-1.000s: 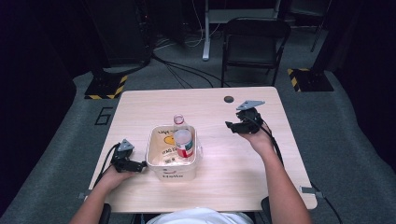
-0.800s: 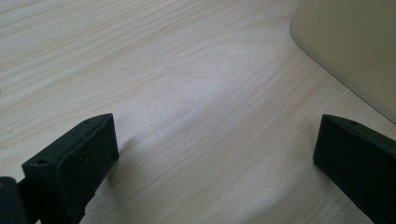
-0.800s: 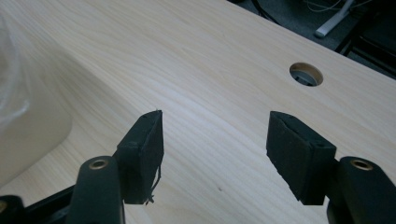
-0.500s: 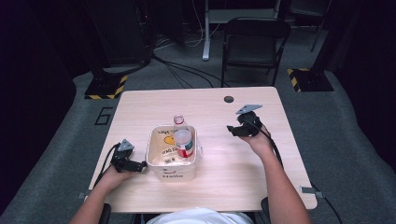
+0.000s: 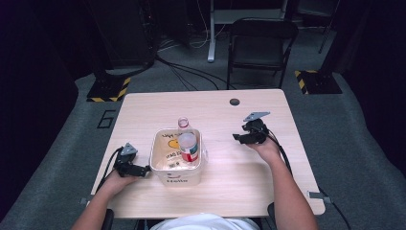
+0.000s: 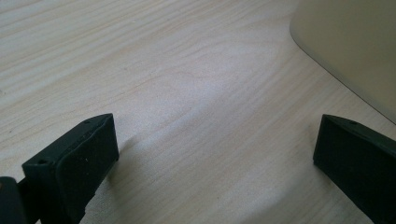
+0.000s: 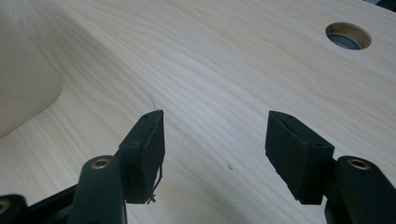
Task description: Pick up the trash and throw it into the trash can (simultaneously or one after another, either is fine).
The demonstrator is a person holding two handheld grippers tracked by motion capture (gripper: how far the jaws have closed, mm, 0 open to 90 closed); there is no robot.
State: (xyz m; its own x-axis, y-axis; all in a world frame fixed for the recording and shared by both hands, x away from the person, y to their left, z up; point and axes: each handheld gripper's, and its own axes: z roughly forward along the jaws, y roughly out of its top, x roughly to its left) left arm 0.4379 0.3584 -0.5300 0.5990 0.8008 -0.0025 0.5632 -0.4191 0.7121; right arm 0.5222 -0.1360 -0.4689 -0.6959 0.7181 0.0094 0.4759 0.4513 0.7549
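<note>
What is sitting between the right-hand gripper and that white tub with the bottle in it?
Nothing visible. In the high view, bare table lies between the right gripper and the white tub. The right gripper view shows open jaws with plain wood between and ahead of them, the tub off to one side.

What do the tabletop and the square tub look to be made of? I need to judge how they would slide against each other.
The tabletop looks like pale wood or wood-look laminate: fine grain lines run across it, with a soft matte sheen. The tub looks like cream plastic, smooth, with rounded corners and printed lettering on its wall. Whether the table is solid wood cannot be told.
</note>
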